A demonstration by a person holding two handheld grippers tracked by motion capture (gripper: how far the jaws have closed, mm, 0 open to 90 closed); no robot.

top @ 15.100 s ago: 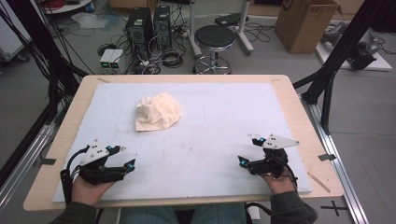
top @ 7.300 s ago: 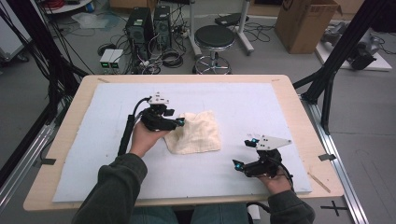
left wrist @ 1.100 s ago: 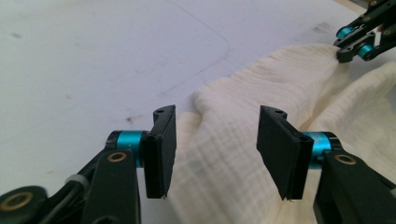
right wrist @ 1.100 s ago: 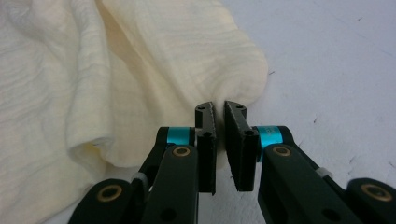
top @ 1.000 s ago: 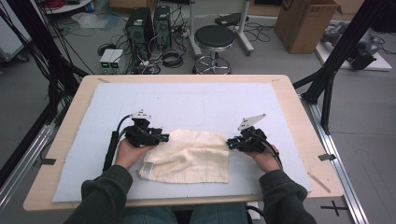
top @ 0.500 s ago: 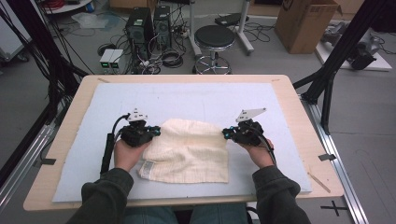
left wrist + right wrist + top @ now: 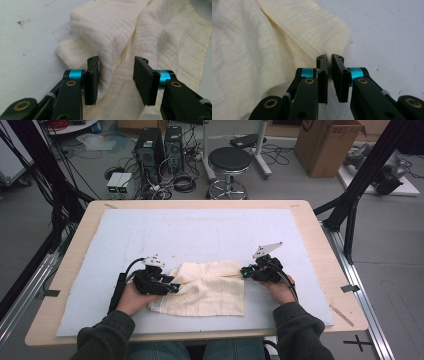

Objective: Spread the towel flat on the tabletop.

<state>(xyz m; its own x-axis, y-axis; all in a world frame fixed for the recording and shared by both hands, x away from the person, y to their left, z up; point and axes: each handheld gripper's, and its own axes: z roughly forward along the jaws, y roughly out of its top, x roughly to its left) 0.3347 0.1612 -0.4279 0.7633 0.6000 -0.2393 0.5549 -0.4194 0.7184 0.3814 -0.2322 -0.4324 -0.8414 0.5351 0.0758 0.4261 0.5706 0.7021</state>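
- You sit in a lab or test workshop, at a plywood table (image 7: 320, 227) under a white mat (image 7: 200, 232).
- Black frame struts (image 7: 357, 195) flank it.
- Beyond: two computer towers (image 7: 160, 142), tangled cables (image 7: 182, 180) on grey floor, a round stool (image 7: 229, 160), a cardboard box (image 7: 327, 145).

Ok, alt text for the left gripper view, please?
The left gripper has its two black jaws parted over a rumpled cream cloth, having just opened, with a raised fold between them that the pads do not press. The cloth lies on a white mat.
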